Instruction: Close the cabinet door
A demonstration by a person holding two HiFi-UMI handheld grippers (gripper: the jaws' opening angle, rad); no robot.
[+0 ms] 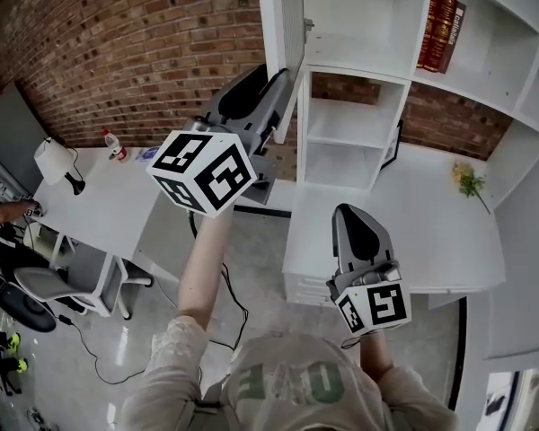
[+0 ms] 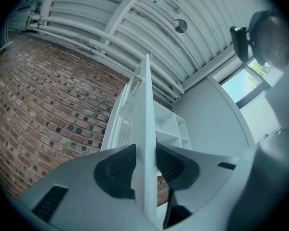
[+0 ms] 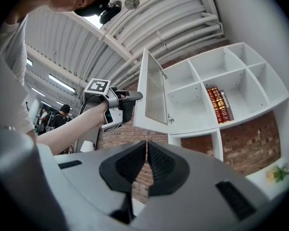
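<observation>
The white cabinet door (image 1: pixel 284 25) stands swung out from the top compartment of the white shelf unit (image 1: pixel 364 16), edge-on to me. My left gripper (image 1: pixel 277 92) is raised to the door's free edge. In the left gripper view the door (image 2: pixel 147 109) runs between the jaws, and both dark pads (image 2: pixel 116 170) lie against its faces, so the left gripper (image 2: pixel 145 163) is shut on it. My right gripper (image 1: pixel 347 214) hangs lower, over the desk, shut with nothing in it (image 3: pixel 147 154). The right gripper view shows the door (image 3: pixel 154 93) with a small knob, and the left gripper (image 3: pixel 131 98) at its outer edge.
Red books (image 1: pixel 440 25) stand in the compartment to the right. A white desk (image 1: pixel 431 232) with yellow flowers (image 1: pixel 468 180) lies under the shelves. On the left, another desk holds a lamp (image 1: pixel 56 162) and a bottle (image 1: pixel 115 145), with a chair (image 1: pixel 45 287) beside it.
</observation>
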